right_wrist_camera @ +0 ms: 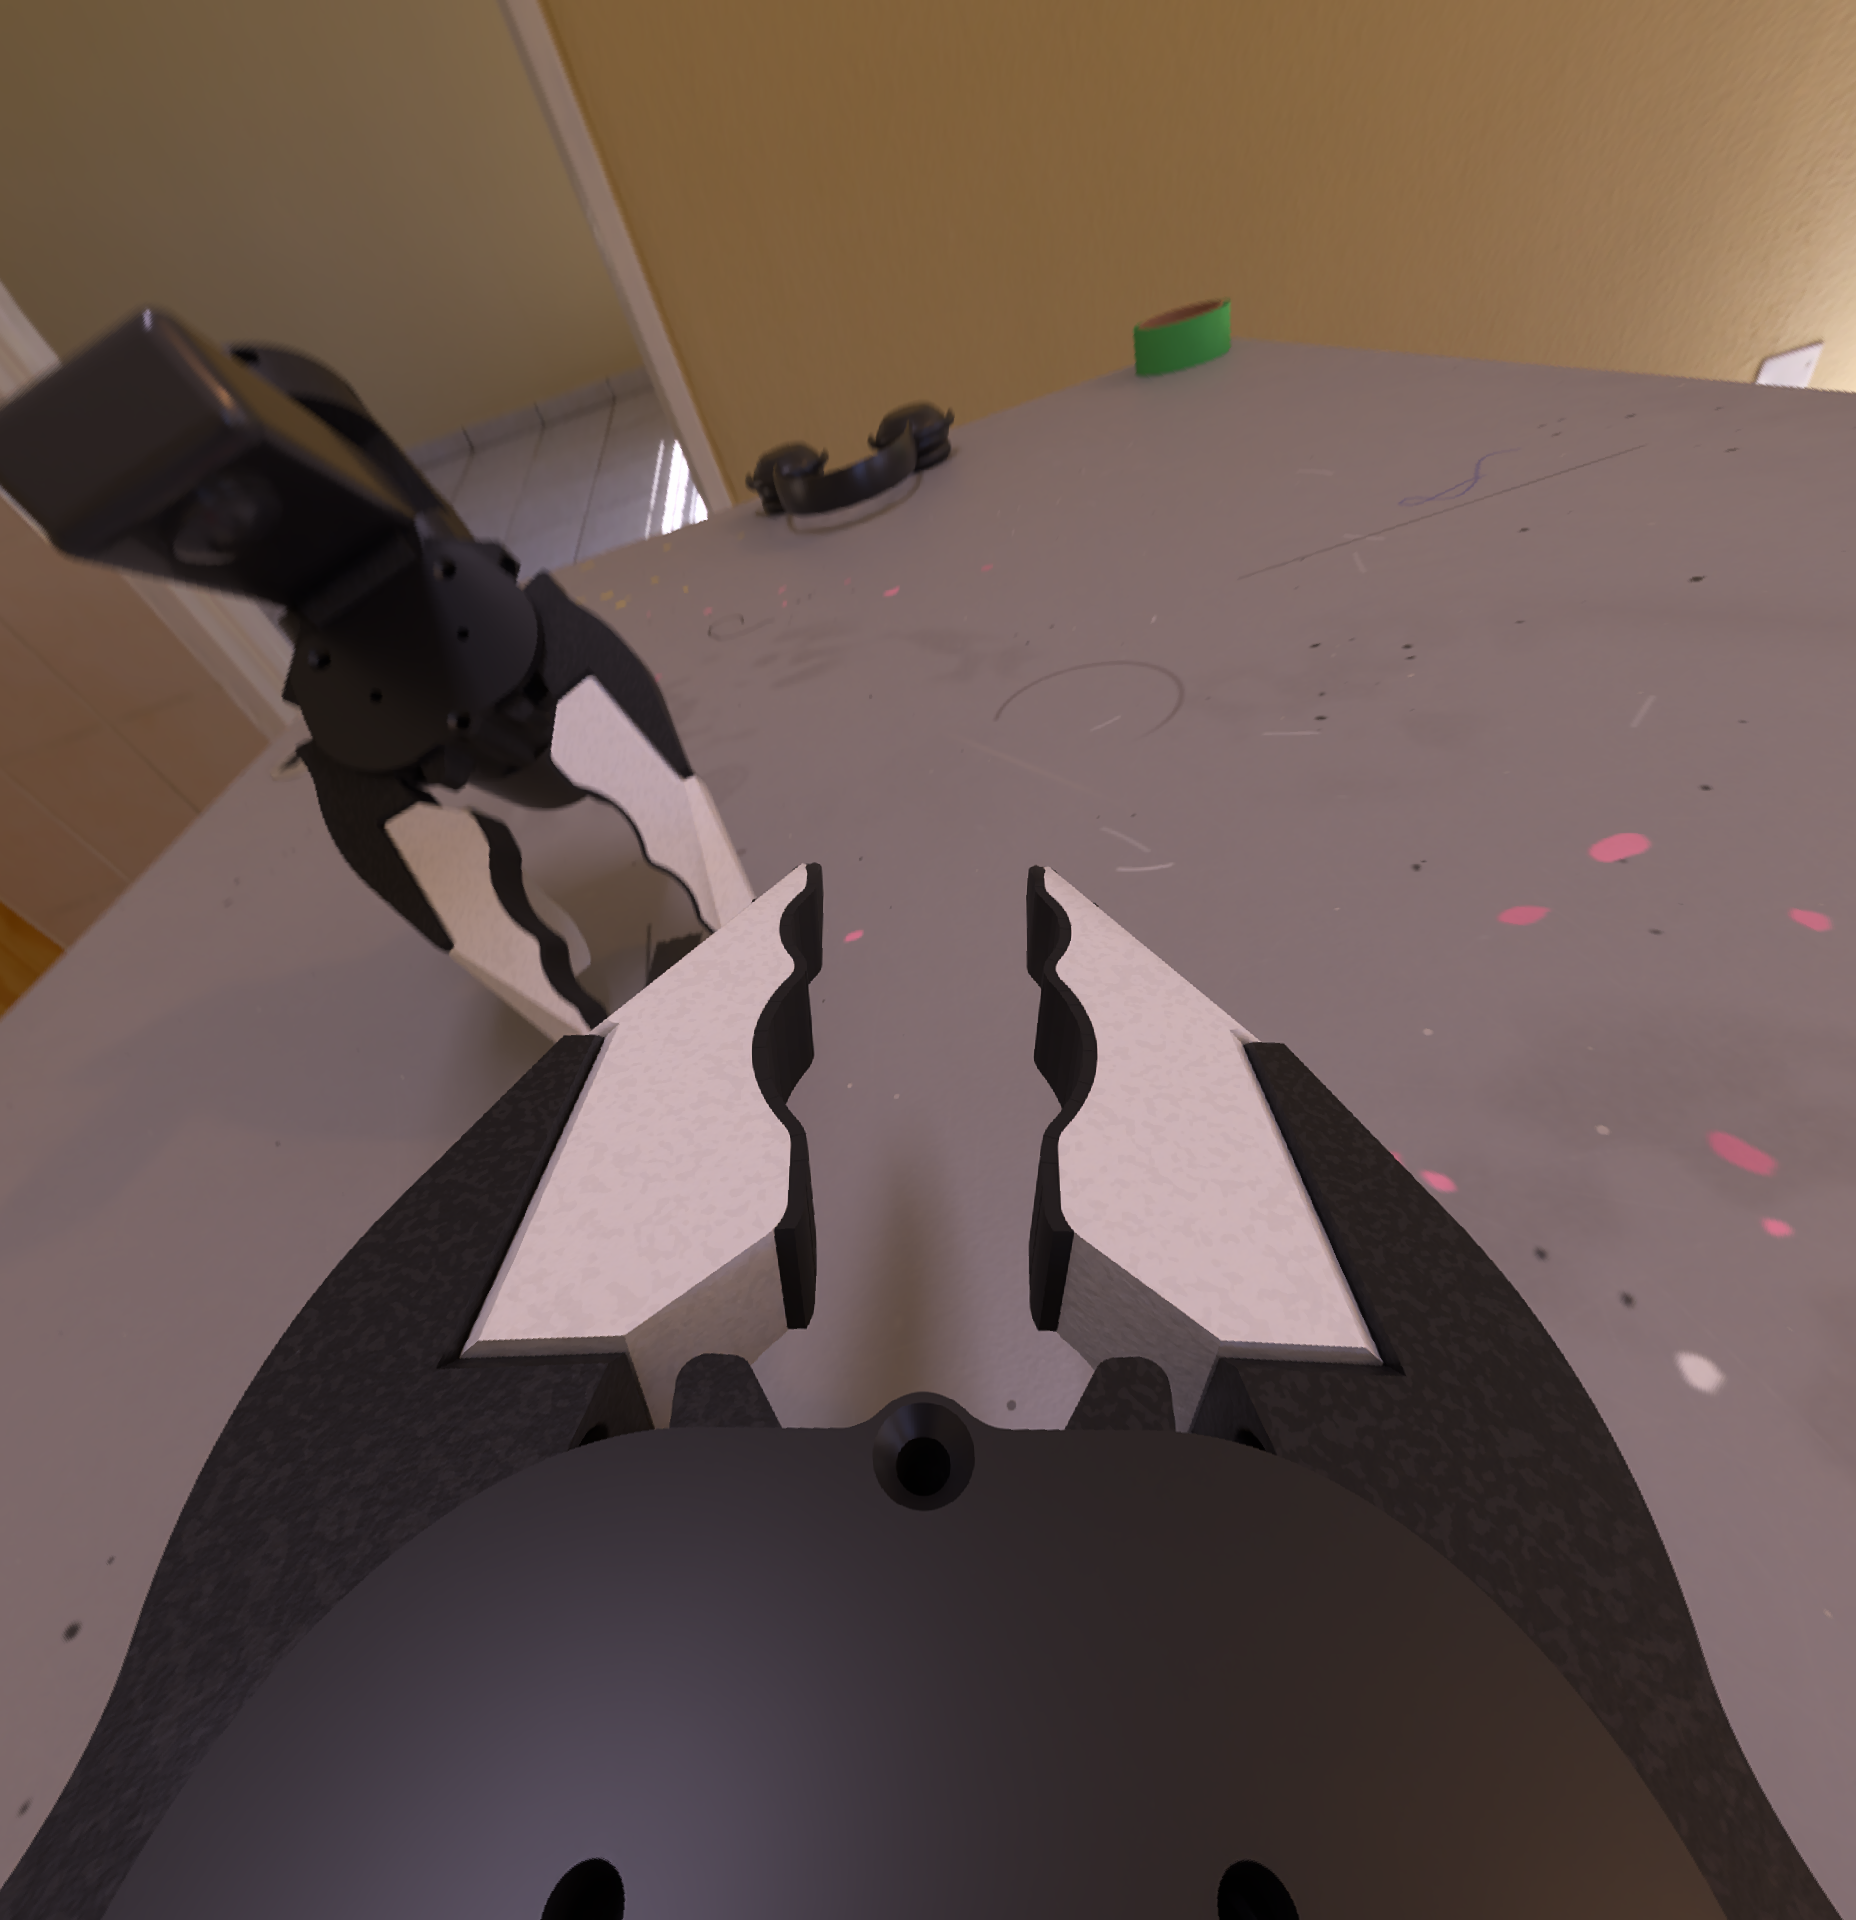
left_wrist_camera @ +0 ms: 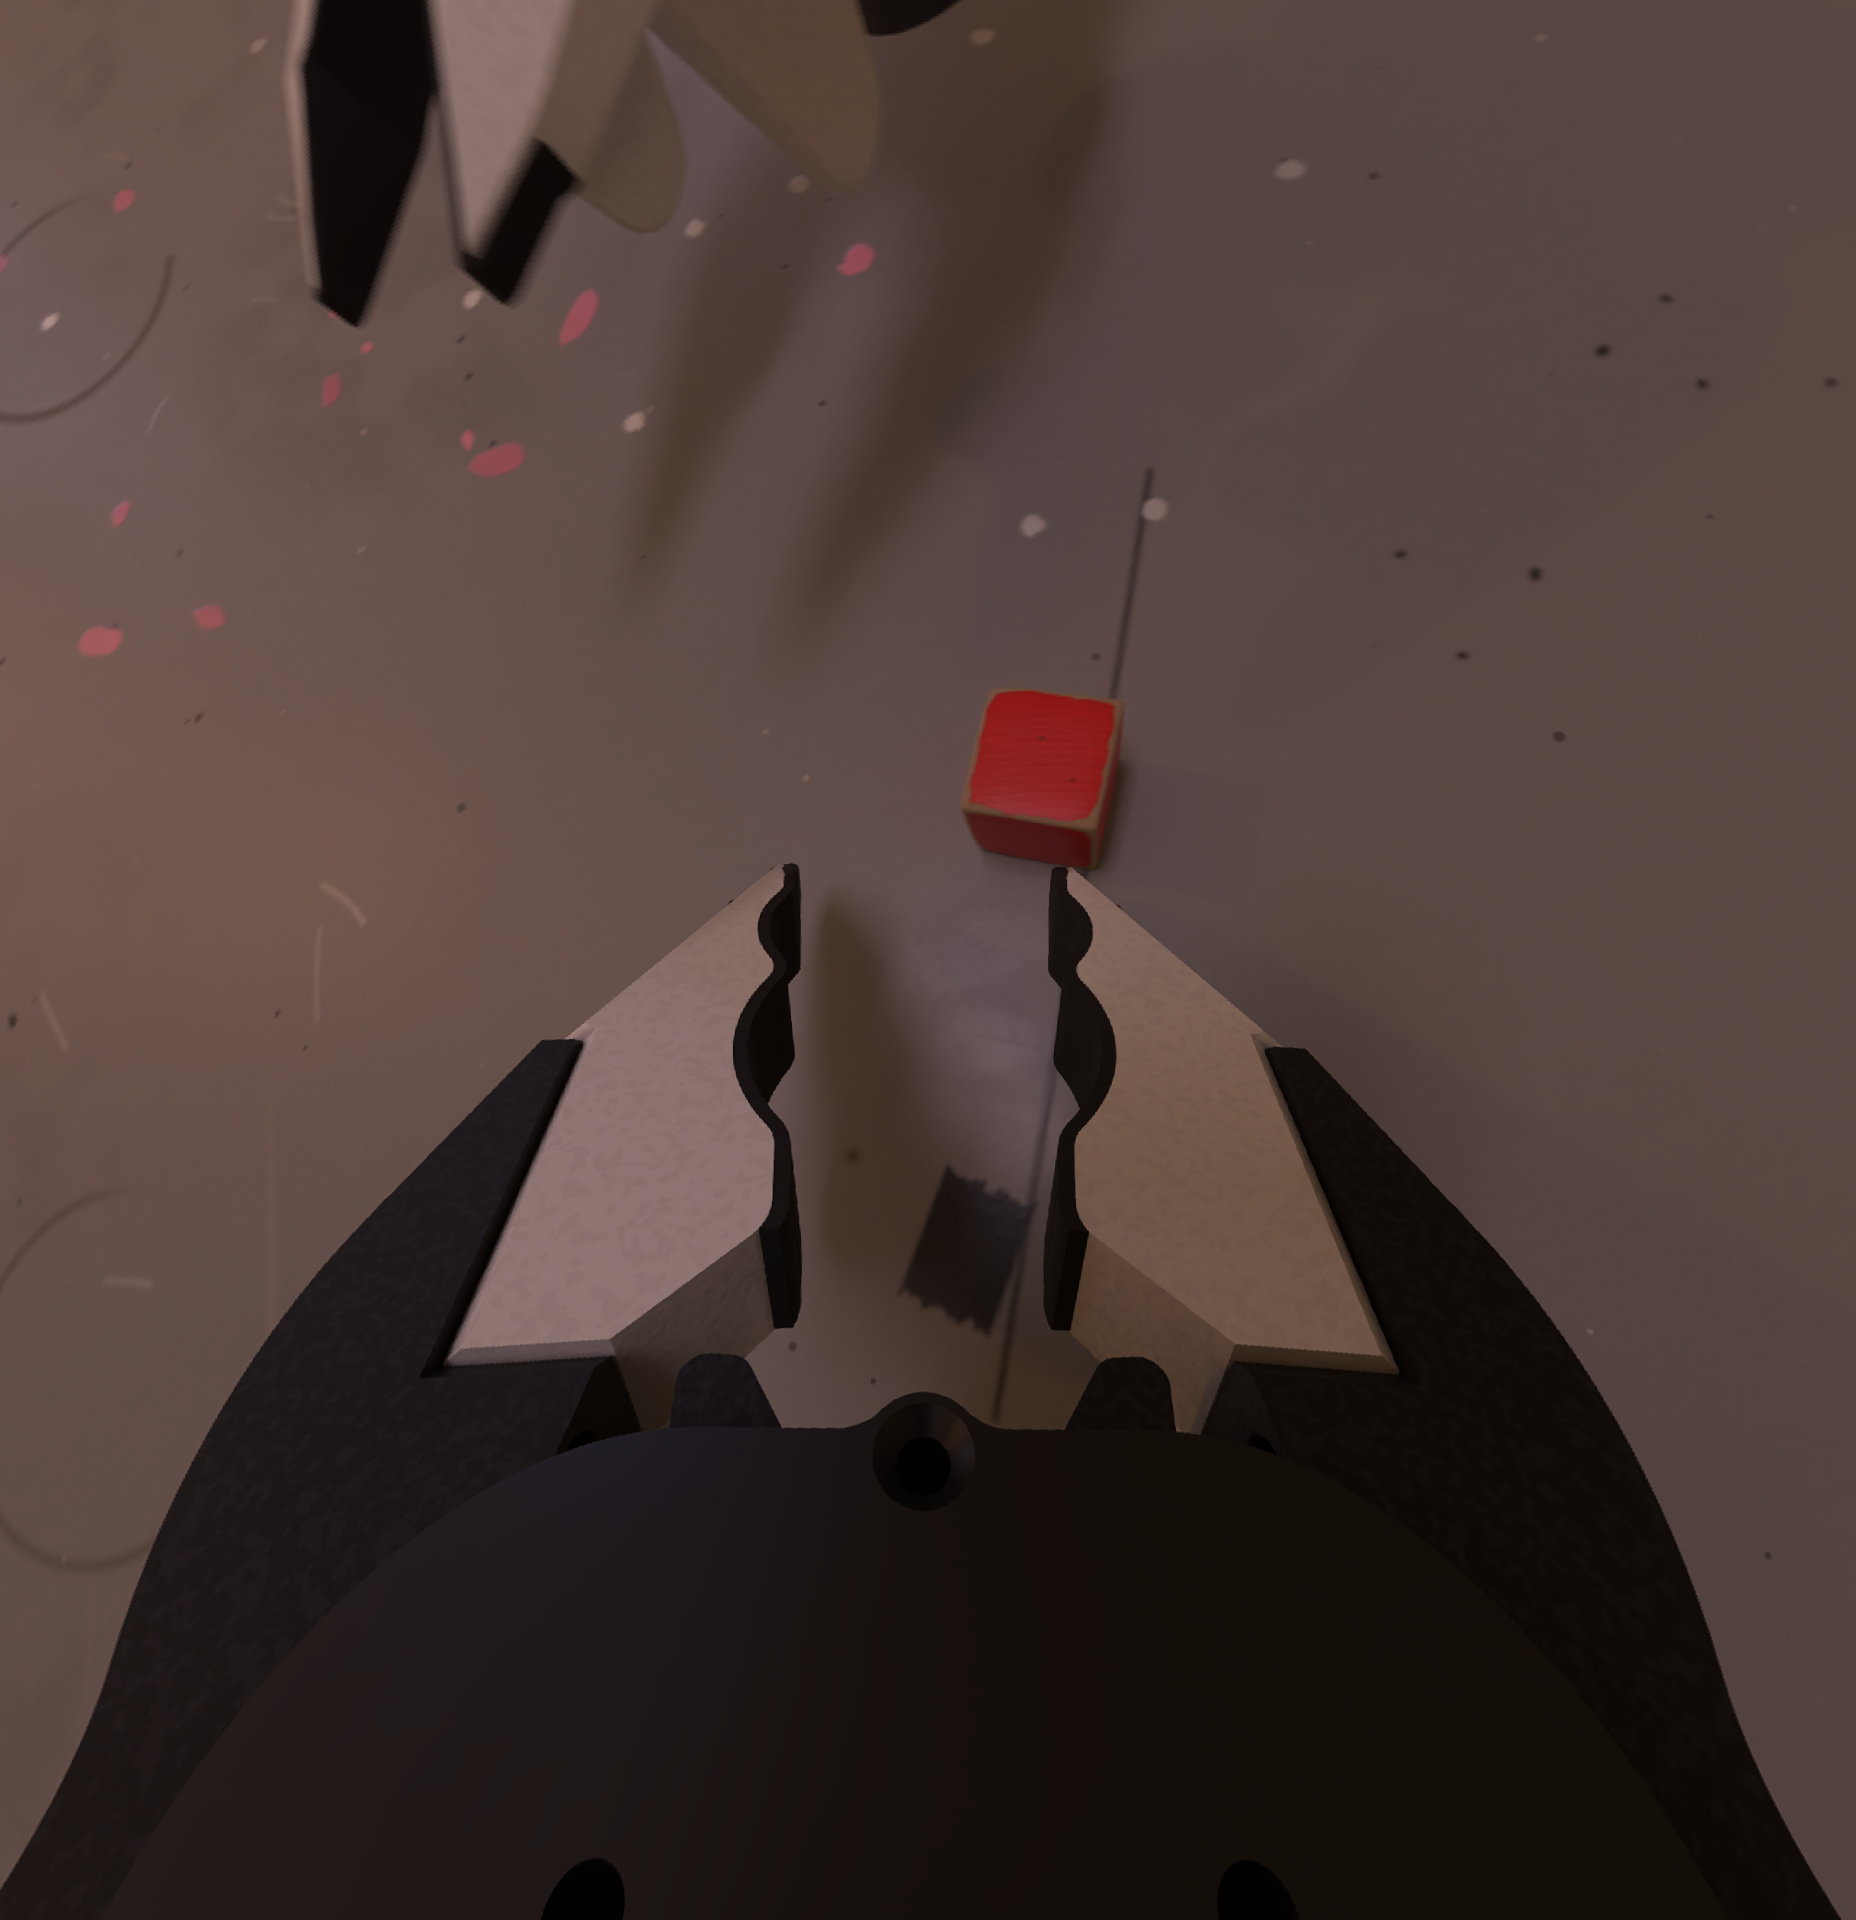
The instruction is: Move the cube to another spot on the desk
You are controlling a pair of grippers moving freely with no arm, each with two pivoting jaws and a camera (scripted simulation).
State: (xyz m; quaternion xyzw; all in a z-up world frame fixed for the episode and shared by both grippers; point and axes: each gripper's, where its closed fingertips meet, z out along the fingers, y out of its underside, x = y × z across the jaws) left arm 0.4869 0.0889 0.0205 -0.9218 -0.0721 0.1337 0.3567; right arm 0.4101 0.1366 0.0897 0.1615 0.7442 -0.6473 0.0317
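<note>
A small red cube (left_wrist_camera: 1043,774) with tan edges sits on the grey desk (left_wrist_camera: 1475,831), just ahead of my left gripper's right fingertip. My left gripper (left_wrist_camera: 924,883) is open and empty, hovering above the desk and looking down. The cube lies a little right of the gap between its fingers. My right gripper (right_wrist_camera: 924,883) is open and empty over the desk; the cube is not visible in its view. The right gripper's fingers (left_wrist_camera: 404,187) show at the top left of the left wrist view. The left gripper (right_wrist_camera: 633,966) shows at the left of the right wrist view.
The desk carries pink and white paint spots, black specks and faint circle marks. A green tape roll (right_wrist_camera: 1182,338) and black headphones (right_wrist_camera: 851,468) lie at the far edge. The desk's left edge (right_wrist_camera: 103,914) drops to a wooden floor. A yellow wall stands behind.
</note>
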